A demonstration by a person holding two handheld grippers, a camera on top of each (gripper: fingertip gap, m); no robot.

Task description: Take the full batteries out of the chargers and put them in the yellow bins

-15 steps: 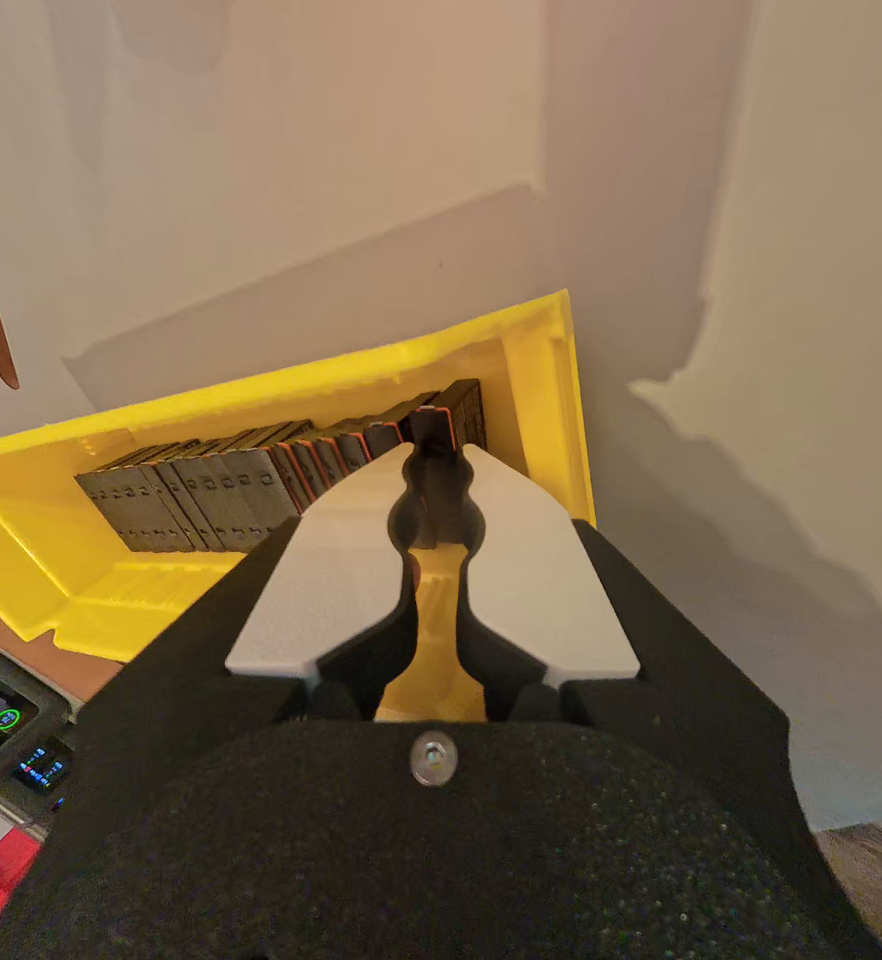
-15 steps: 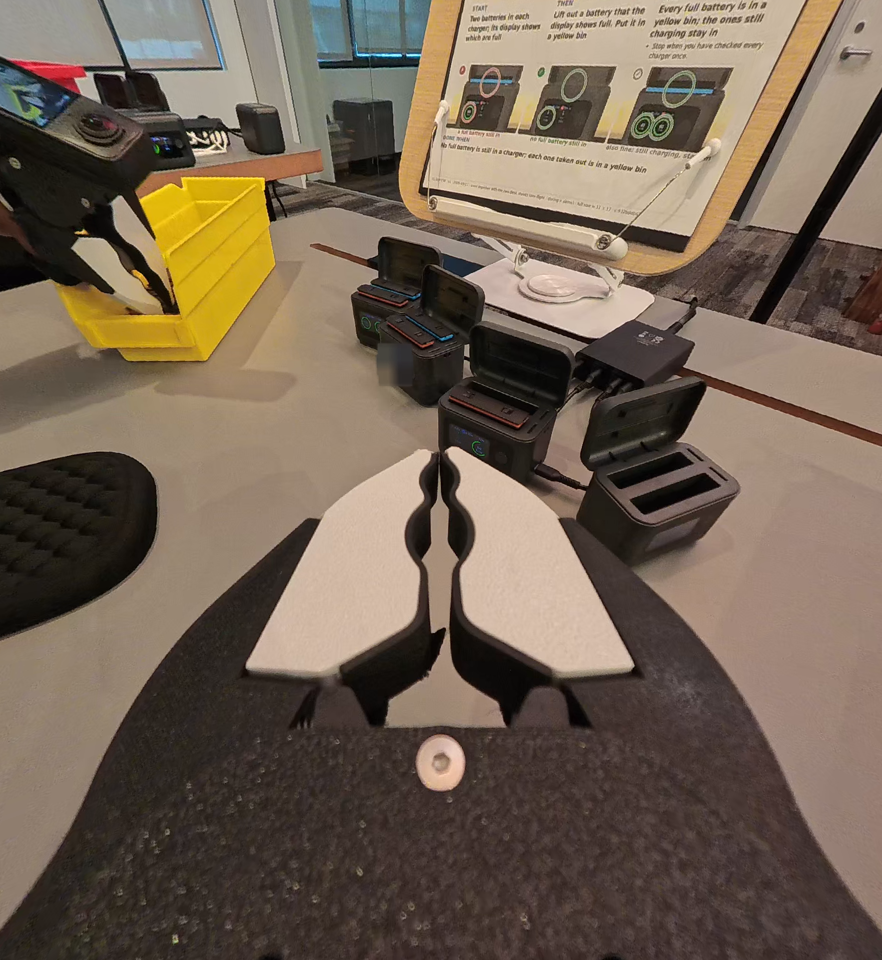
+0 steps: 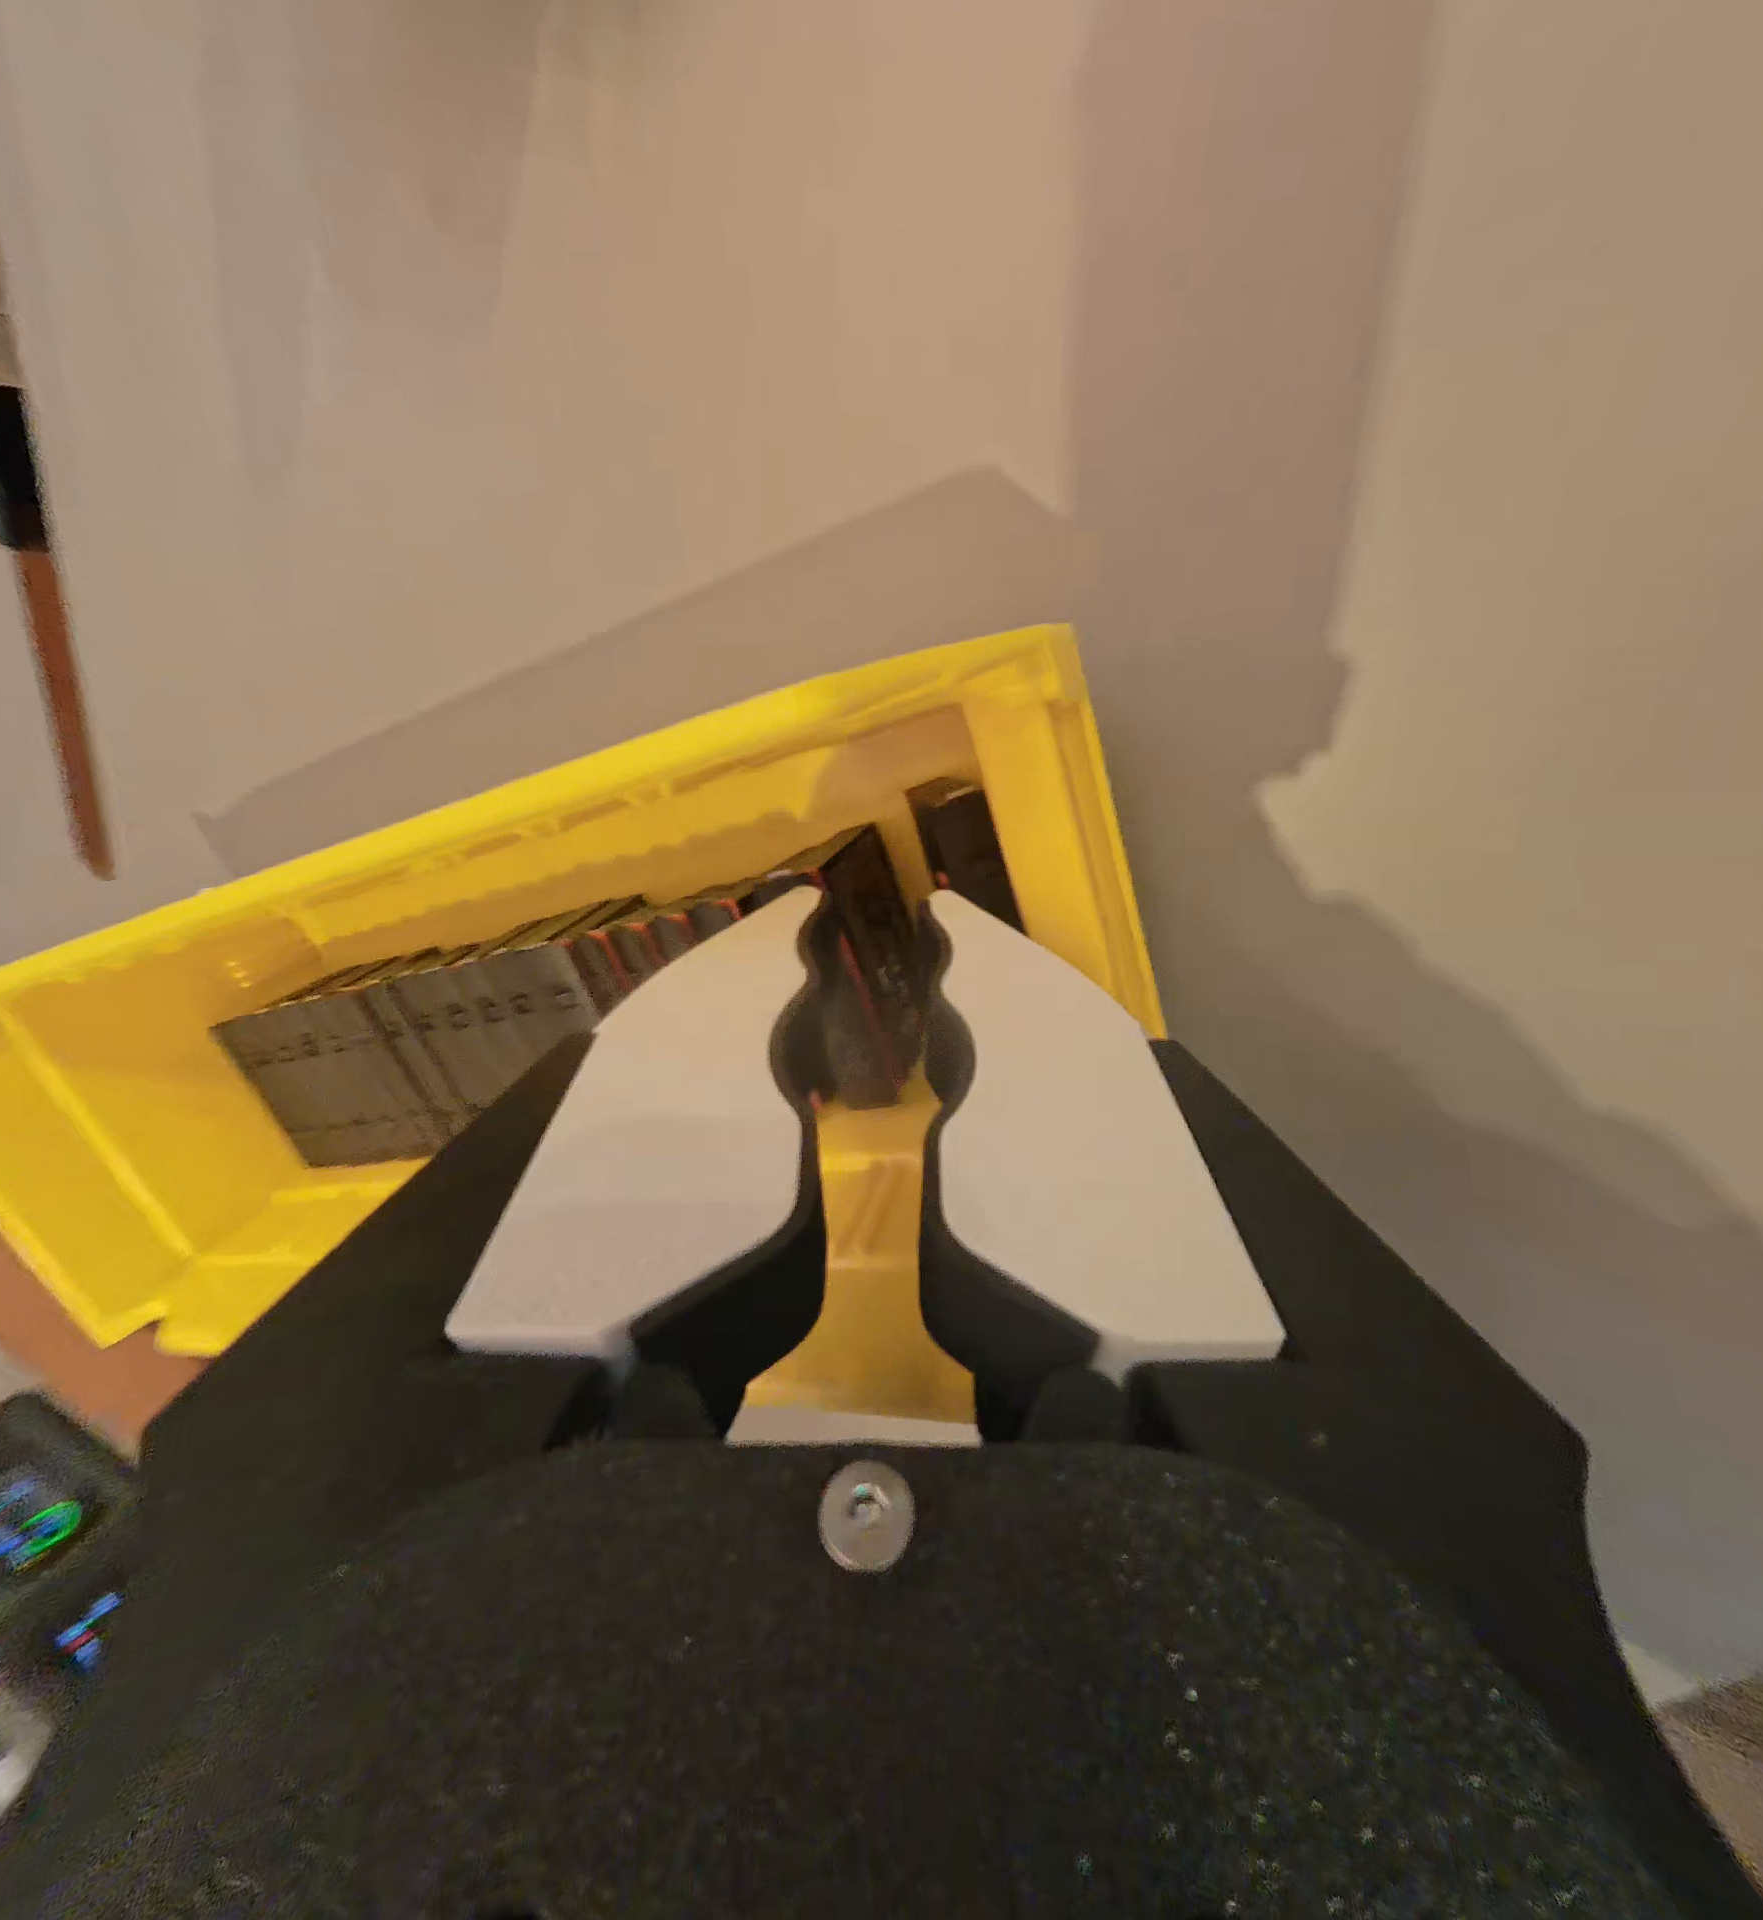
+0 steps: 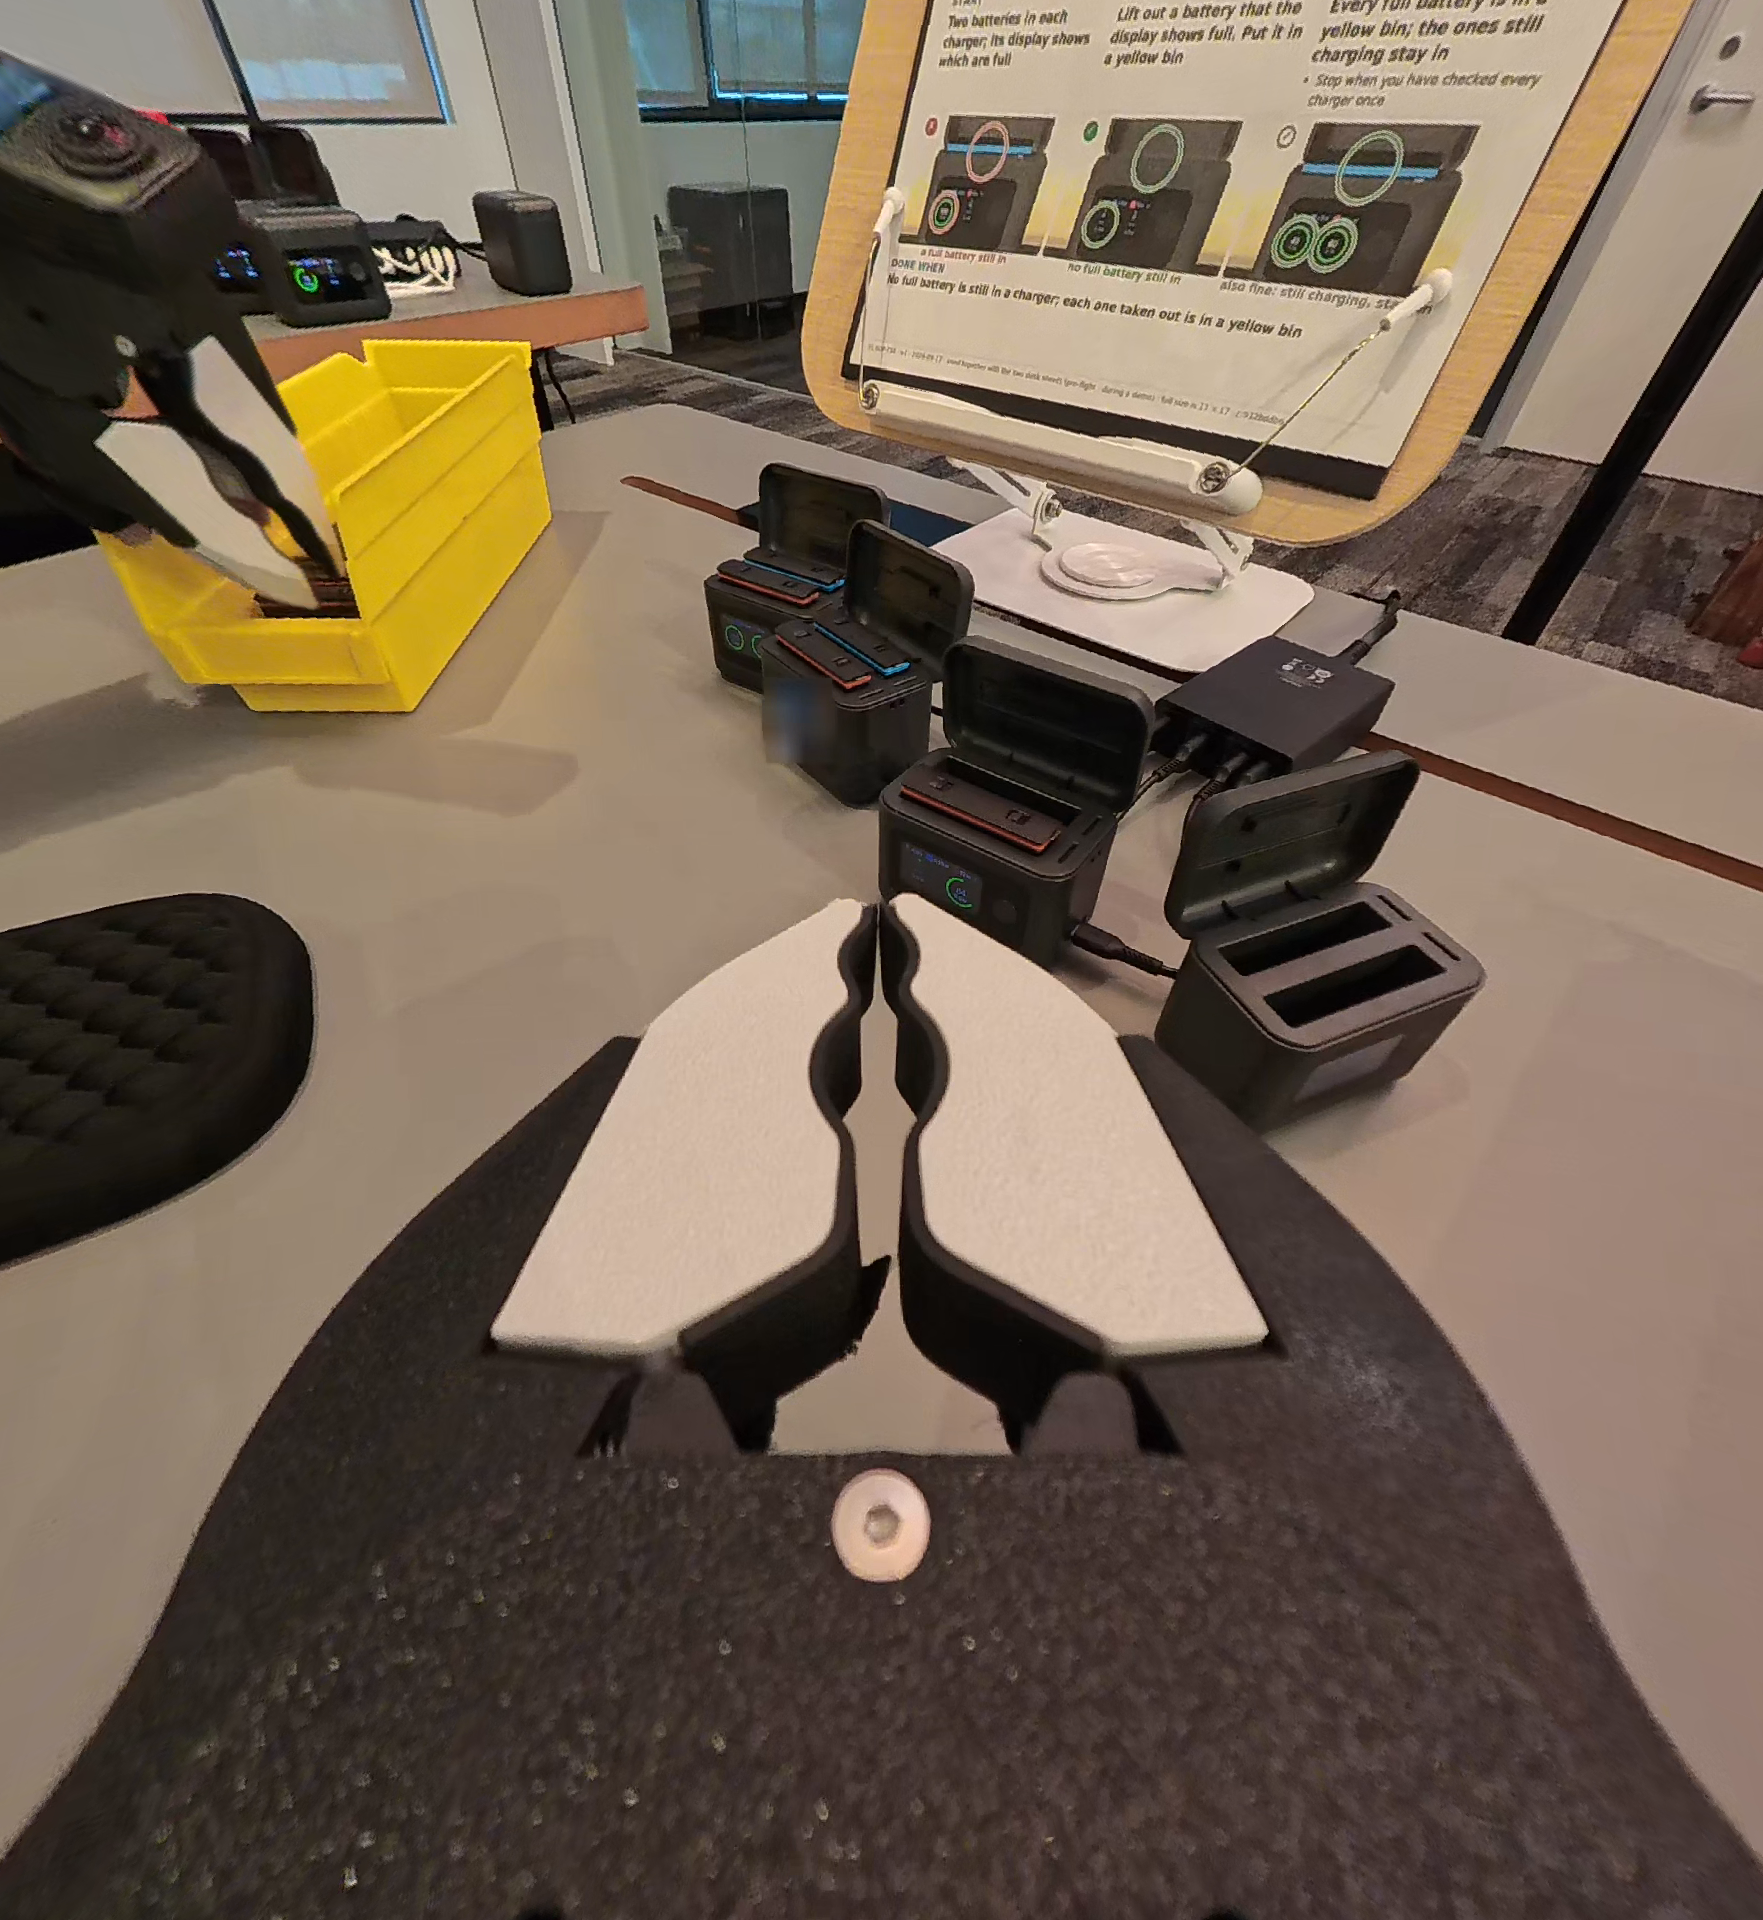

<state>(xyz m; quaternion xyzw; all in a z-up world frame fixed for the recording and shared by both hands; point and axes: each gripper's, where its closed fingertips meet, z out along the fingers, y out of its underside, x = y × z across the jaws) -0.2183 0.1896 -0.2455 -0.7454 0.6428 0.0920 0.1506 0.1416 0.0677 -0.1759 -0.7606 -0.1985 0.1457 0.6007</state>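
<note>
Four chargers (image 4: 1012, 821) sit mid-table, seen only from the right wrist; its right gripper (image 4: 877, 920) hovers closed, empty. Far left, the yellow bin (image 3: 648, 821) holds the left gripper (image 3: 872, 914), pinching a battery (image 3: 872, 935) beside the row.

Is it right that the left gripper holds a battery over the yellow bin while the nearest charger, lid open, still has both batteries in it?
Not quite. The nearest charger has both slots empty, as the right wrist view shows. The left gripper does hold a battery over the yellow bin.
</note>
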